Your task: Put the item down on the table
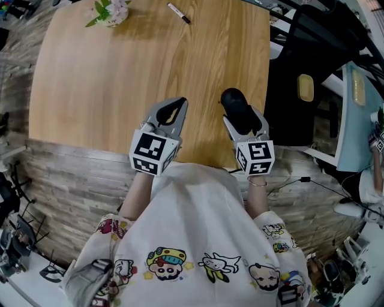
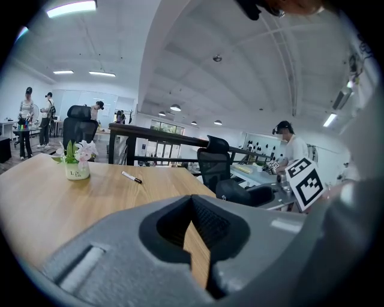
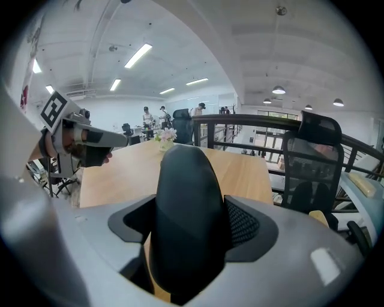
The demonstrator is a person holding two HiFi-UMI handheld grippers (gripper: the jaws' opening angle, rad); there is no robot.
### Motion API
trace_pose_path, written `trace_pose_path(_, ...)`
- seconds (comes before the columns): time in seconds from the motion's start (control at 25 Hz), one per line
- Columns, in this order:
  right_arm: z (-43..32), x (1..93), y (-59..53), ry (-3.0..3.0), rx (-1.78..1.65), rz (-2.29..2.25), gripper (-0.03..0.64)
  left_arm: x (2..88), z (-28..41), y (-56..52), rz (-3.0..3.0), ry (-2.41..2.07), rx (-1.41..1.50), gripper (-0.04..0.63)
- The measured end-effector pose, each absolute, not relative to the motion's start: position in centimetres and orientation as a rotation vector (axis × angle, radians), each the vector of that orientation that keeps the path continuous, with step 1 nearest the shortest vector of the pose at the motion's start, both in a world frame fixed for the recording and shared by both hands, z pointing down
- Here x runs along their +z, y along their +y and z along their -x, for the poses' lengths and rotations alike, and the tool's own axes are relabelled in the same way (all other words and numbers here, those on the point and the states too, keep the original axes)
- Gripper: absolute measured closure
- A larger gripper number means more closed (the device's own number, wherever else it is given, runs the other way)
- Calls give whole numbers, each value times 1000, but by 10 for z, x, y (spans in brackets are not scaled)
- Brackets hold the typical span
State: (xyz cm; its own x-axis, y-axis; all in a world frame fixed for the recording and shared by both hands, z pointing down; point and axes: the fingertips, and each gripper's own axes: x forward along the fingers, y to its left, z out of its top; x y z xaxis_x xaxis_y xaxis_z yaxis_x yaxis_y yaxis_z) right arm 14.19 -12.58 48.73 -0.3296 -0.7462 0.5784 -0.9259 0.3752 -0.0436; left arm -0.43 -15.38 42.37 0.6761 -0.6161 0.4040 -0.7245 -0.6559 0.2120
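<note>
A black rounded item, shaped like a computer mouse, sits between the jaws of my right gripper, which is shut on it over the near right part of the wooden table. Whether the item touches the tabletop is hidden. My left gripper hovers over the table's near edge to the left of the right one. Its jaws stand almost together with only a narrow slit between them and nothing held.
A small pot of flowers stands at the table's far left edge. A black marker pen lies at the far edge. A black office chair stands off the table's right side. People stand in the background.
</note>
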Motion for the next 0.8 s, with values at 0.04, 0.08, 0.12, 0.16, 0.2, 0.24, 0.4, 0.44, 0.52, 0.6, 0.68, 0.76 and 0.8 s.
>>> trace_pose_path(0.04, -142, 493, -126, -2163, 518, -1432, 259, 425, 4, -154, -2534, -1050, 426, 595)
trace_pose_path(0.08, -141, 499, -127, -2155, 525, -1423, 259, 427, 3, -155, -2535, -1045, 430, 595)
trace_pose_path(0.12, -140, 505, -127, -2148, 532, -1414, 259, 428, 3, -156, -2535, -1040, 434, 595)
trace_pose_path(0.16, -140, 510, -126, -2141, 538, -1404, 259, 430, 2, -156, -2536, -1035, 437, 595)
trace_pose_path(0.2, -139, 516, -125, -2133, 545, -1393, 259, 432, 2, -156, -2535, -1032, 441, 595)
trace_pose_path(0.24, -138, 522, -124, -2127, 552, -1382, 259, 433, 2, -155, -2533, -1029, 444, 595)
trace_pose_path(0.4, -131, 544, -120, -2109, 582, -1331, 259, 442, 2, -153, -2520, -1016, 456, 595)
trace_pose_path(0.44, -130, 549, -120, -2105, 588, -1321, 259, 445, 1, -154, -2517, -1013, 460, 595)
trace_pose_path(0.52, -128, 557, -121, -2097, 600, -1307, 259, 449, 1, -155, -2511, -1008, 464, 595)
trace_pose_path(0.6, -128, 564, -121, -2089, 611, -1298, 259, 452, 1, -155, -2505, -1002, 468, 595)
trace_pose_path(0.68, -128, 571, -121, -2078, 621, -1287, 259, 456, 2, -155, -2499, -997, 472, 595)
trace_pose_path(0.76, -128, 578, -121, -2067, 630, -1275, 259, 459, 2, -156, -2494, -993, 475, 595)
trace_pose_path(0.8, -128, 581, -121, -2062, 635, -1269, 259, 460, 2, -156, -2492, -991, 476, 595)
